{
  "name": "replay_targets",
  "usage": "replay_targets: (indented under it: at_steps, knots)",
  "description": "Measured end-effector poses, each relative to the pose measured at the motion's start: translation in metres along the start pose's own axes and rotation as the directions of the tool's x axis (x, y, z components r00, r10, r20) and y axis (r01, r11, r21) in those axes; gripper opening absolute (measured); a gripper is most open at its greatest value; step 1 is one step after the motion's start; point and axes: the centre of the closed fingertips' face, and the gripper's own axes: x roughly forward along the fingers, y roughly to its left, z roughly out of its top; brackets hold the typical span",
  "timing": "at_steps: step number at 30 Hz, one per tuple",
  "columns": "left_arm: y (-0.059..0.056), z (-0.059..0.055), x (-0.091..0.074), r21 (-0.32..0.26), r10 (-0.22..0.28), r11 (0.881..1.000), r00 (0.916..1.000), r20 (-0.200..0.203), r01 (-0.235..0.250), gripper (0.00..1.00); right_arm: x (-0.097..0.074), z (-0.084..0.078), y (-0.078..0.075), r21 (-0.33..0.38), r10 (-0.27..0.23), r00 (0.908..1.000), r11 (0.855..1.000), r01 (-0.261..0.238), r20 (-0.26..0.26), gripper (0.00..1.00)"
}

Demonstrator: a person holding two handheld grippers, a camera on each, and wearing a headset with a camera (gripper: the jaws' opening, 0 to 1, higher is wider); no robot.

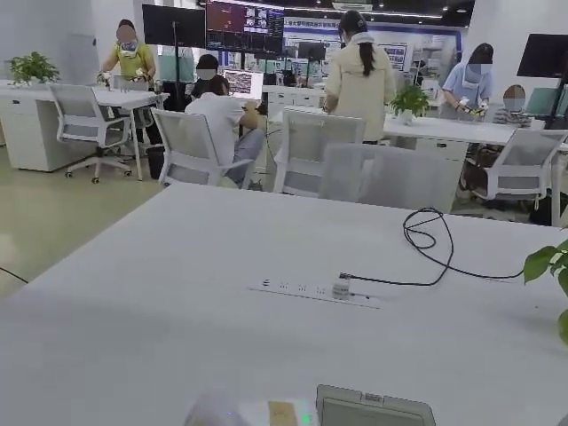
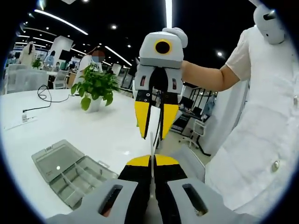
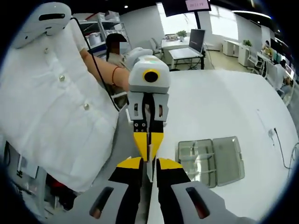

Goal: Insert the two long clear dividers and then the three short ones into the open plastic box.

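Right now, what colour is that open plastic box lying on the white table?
Clear, greyish-tinted; the open plastic box shows best in the right gripper view.

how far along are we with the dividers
Done: open box already shows partition lines inside; how many, I cannot tell. In hand: left gripper is shut on what looks like a thin clear divider, right gripper open. Left: seating it.

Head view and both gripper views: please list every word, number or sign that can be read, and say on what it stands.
Nothing can be read with certainty.
On the wall screen: charts and writing, too small to read.
On the blue board: white characters, blurred.
On the power strip: small marks, unreadable.
On the hanging screen: a pale panel, blurred.
On the plastic box: no label seen.
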Motion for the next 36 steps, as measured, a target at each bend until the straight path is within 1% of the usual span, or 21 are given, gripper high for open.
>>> replay_targets:
  at_steps: [3,4,7,13,15,20,22,24,26,36]
  knots:
    - [-0.003,-0.001,0.0,0.011,-0.011,1.0,0.9999,0.0,0.011,0.0,0.002,-0.002,0.004,-0.002,0.022,0.9997,1.0,-0.022,-0.009,0.1]
    - [-0.003,-0.001,0.0,0.01,-0.012,1.0,0.9999,-0.001,0.012,0.0,-0.002,-0.006,0.002,0.003,0.033,0.9994,0.999,-0.033,-0.006,0.09]
    - [-0.006,0.0,0.0,0.019,-0.021,1.0,0.9998,0.006,0.021,0.0,0.0,-0.006,0.006,0.014,0.055,0.9985,0.998,-0.055,-0.003,0.08]
    - [-0.01,0.0,0.002,0.023,-0.039,0.999,0.9992,0.004,0.039,0.0,-0.003,-0.011,0.004,0.021,0.07,0.9976,0.997,-0.07,-0.001,0.03]
    - [-0.009,0.0,0.002,0.034,-0.034,0.999,0.9994,0.0,0.034,0.0,-0.004,-0.012,0.003,0.014,0.066,0.9978,0.998,-0.066,-0.002,0.03]
    - [-0.008,-0.001,0.001,0.041,-0.027,0.999,0.9996,0.001,0.027,0.0,-0.005,-0.015,-0.001,0.009,0.058,0.9983,0.998,-0.058,-0.001,0.03]
    - [-0.007,-0.001,0.001,0.039,-0.022,0.999,0.9998,0.003,0.022,0.0,-0.002,-0.012,0.001,0.006,0.052,0.9986,0.999,-0.052,-0.002,0.03]
    - [-0.007,-0.001,0.0,0.05,-0.02,0.999,0.9998,0.002,0.02,0.0,-0.002,-0.013,0.0,0.005,0.051,0.9987,0.999,-0.051,-0.002,0.03]
    - [-0.006,-0.002,0.0,0.044,-0.019,0.999,0.9998,-0.001,0.019,0.0,0.001,-0.011,0.002,0.003,0.049,0.9988,0.999,-0.049,-0.004,0.03]
    - [-0.006,-0.003,-0.001,0.051,-0.013,0.999,0.9999,0.004,0.013,0.0,0.009,-0.005,0.009,0.008,0.05,0.9988,0.999,-0.05,-0.004,0.03]
